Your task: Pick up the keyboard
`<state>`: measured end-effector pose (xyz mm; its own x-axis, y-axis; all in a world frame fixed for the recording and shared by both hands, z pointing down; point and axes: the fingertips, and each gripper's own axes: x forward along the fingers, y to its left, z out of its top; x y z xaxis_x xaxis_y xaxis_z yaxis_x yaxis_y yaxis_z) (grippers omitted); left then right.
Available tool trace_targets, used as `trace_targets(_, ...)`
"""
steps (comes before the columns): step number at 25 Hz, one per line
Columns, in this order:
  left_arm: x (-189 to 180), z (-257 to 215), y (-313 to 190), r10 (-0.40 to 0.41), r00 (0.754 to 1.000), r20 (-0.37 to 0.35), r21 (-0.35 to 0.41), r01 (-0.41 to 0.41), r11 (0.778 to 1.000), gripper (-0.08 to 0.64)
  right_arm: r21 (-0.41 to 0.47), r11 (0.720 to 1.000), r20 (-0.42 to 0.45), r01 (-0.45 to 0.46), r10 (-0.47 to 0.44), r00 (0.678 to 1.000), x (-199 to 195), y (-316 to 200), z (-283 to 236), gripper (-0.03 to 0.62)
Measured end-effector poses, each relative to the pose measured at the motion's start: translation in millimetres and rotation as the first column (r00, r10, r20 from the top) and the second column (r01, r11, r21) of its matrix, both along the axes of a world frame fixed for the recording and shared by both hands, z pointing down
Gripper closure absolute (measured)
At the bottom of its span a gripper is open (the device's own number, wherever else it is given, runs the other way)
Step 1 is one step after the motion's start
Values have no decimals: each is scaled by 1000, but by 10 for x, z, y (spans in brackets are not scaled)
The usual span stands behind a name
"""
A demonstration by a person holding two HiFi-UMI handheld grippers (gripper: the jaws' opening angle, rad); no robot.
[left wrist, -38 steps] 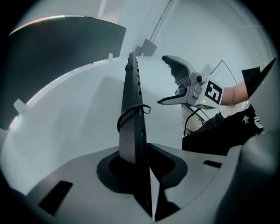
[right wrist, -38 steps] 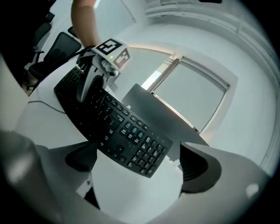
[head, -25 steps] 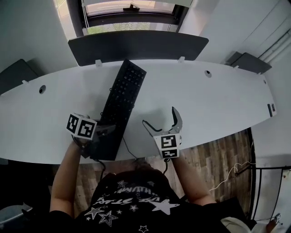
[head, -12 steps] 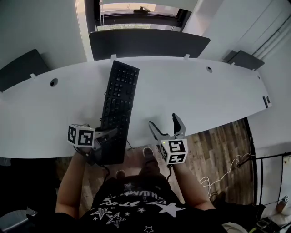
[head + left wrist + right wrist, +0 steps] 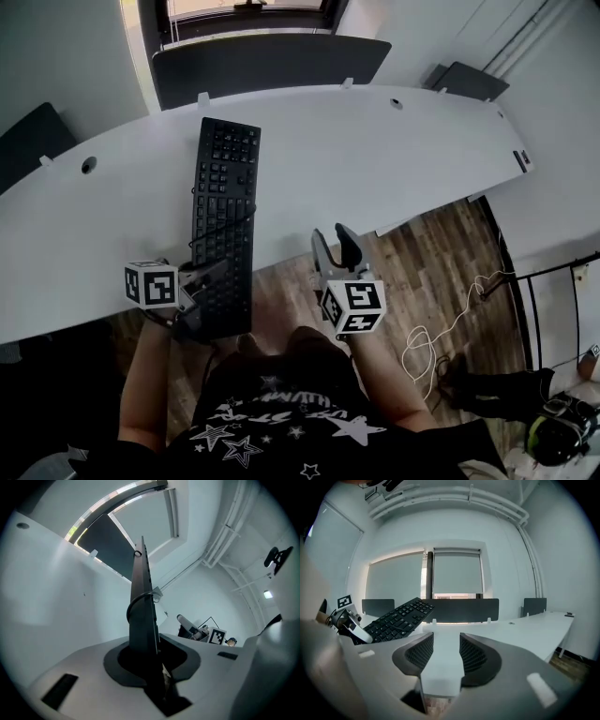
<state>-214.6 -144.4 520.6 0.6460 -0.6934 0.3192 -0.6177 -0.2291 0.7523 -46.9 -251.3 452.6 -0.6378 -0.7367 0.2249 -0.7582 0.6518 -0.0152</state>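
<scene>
Jaws of the left gripper [image 5: 150,651] are clamped on the near end of the black keyboard [image 5: 143,606], which that gripper's own view shows edge-on as a thin dark slab running away from the pads, with a loop of cable [image 5: 132,606] curling off its side. In the head view the left gripper [image 5: 216,277] holds the keyboard [image 5: 223,211] at the end nearest the person. That end hangs out past the edge of the white desk [image 5: 394,159] over the wooden floor [image 5: 427,248]. Gripping one short end probably lets a single hand lever the whole board up. The right gripper view shows the keyboard [image 5: 396,618] tilted and seemingly raised, though whether its far end touches the desk cannot be told. The right gripper [image 5: 332,246] sits beside the keyboard, apart from it. Its jaws are closing with nothing between them, only bare desk beyond in its own view [image 5: 443,656], so it looks like a spare hand kept out of the way. Behind the desk stands a dark partition screen [image 5: 272,56]. A second earlier the keyboard lay slanted with its far end close to the screen. It is now nearly straight and drawn toward the person, and the right jaws, then spread wide, have narrowed.
</scene>
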Motion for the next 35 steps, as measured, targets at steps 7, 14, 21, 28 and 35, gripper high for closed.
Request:
trace_targets(7, 268, -169, 152, -47, 999, -5, 41, 47, 998, 479, -26, 998, 73, -65, 67, 995, 409, 59, -55, 581)
trace_targets(14, 870, -346, 762, -197, 980, -18, 65, 198, 978, 479, -67, 998, 93, 13, -7, 996, 1262, 574, -19, 589)
trace_targets(21, 1063, -422, 826, -225, 970, -93, 32, 229, 973, 478, -102, 991, 120, 87, -74, 990, 1222, 616, 17, 589)
trace_targets(28, 1683, -438, 1332, -249, 963, -99, 40, 254, 966, 477, -98, 980, 73, 175, -168, 983, 1615, 1127, 100, 589)
trace_targets(35, 2067, -493, 1500, -273, 953, -131, 40, 281, 959, 477, -104, 976, 44, 192, -189, 981, 2042, 1313, 102, 590)
